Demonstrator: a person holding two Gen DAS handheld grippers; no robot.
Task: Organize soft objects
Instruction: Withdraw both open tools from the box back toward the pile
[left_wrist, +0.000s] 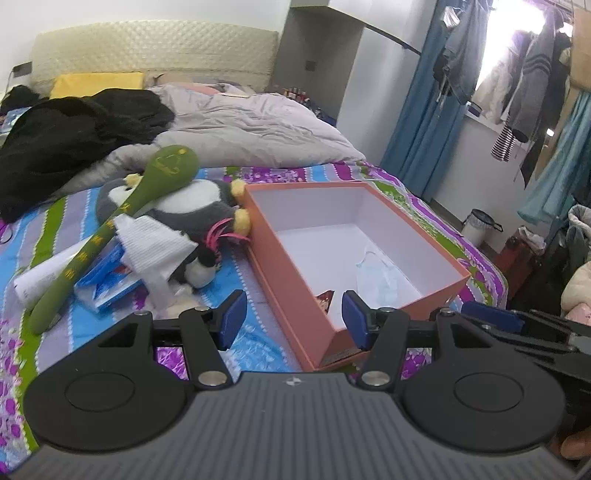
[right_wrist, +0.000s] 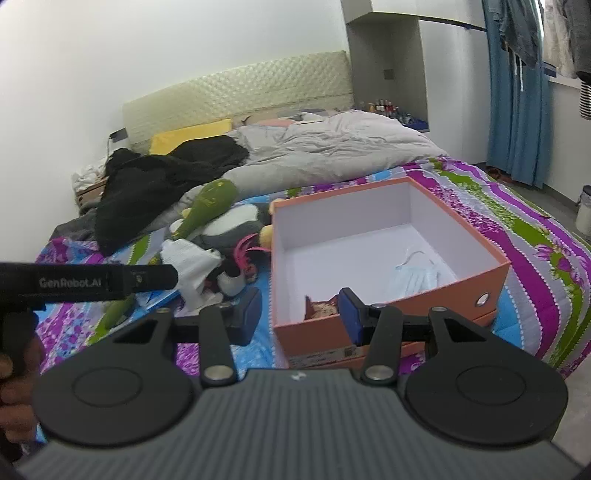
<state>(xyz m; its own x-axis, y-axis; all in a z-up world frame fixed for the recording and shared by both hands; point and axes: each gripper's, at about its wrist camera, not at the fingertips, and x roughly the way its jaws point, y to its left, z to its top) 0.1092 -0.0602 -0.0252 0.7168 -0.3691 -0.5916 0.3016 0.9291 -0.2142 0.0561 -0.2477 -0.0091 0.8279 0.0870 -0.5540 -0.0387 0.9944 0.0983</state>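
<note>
**Left wrist and right wrist views: both tongs empty above the bed**

Left wrist view: the left tongs (left_wrist: 293, 314) are seen parted to a middling width with nothing between the blue pads, held over the near corner of the orange box (left_wrist: 291, 266). Inside the box a pale blue face mask (left_wrist: 380, 275) is seen, lying against its near right wall. Just left of the box a grey and white plush penguin (left_wrist: 199, 206) is lying on the bed (left_wrist: 258, 332), with a green plush club (left_wrist: 110, 225) laid across it and a white cloth (left_wrist: 151, 240) in front of it.

Right wrist view: the right tongs (right_wrist: 301, 314) are parted somewhat narrower, also empty, above the box's near wall.
</note>
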